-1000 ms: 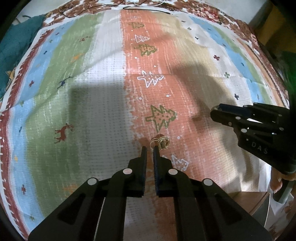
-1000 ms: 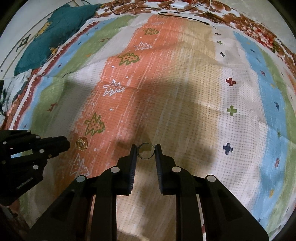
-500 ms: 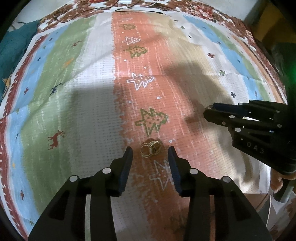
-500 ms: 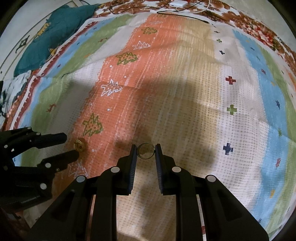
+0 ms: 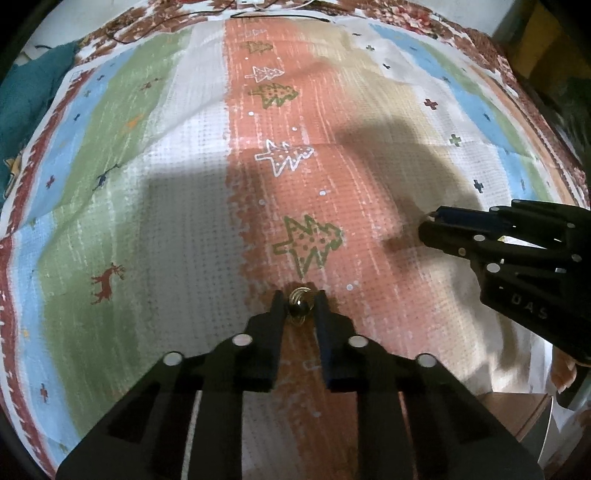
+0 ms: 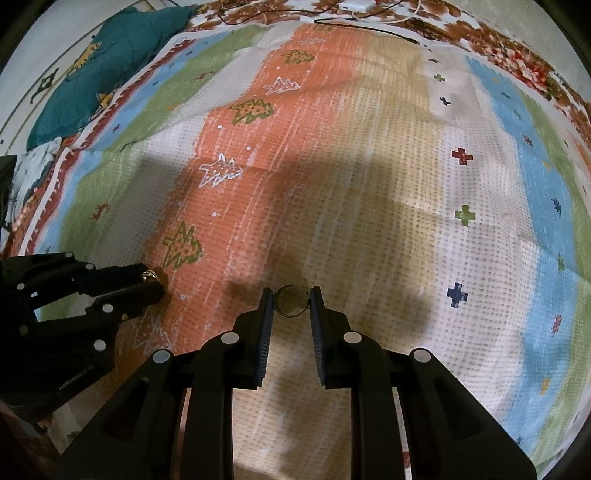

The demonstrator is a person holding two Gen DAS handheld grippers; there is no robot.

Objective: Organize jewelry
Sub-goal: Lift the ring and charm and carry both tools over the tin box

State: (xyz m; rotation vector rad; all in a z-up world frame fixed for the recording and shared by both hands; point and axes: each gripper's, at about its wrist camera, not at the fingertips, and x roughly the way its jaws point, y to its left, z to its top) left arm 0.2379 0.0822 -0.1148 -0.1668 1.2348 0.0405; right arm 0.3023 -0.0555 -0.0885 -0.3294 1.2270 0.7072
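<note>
A small gold ring with a dark stone [image 5: 298,305] sits between the fingertips of my left gripper [image 5: 298,301], which is shut on it just above the striped cloth [image 5: 184,221]. The ring also shows at the left gripper's tips in the right wrist view [image 6: 149,275]. My right gripper [image 6: 291,297] is shut on a thin round silver ring [image 6: 291,301] held between its pads. In the left wrist view the right gripper [image 5: 430,225] is to the right, over the beige stripe.
The cloth [image 6: 369,184] has orange, beige, blue and green stripes with tree prints. A teal cloth [image 6: 103,70] lies at the far left. Cables and a white charger [image 6: 356,5] lie at the far edge. A wooden surface [image 5: 517,410] shows at lower right.
My left gripper opened around the gold ring on the cloth, then closed on it. My right gripper has held the silver ring still.
</note>
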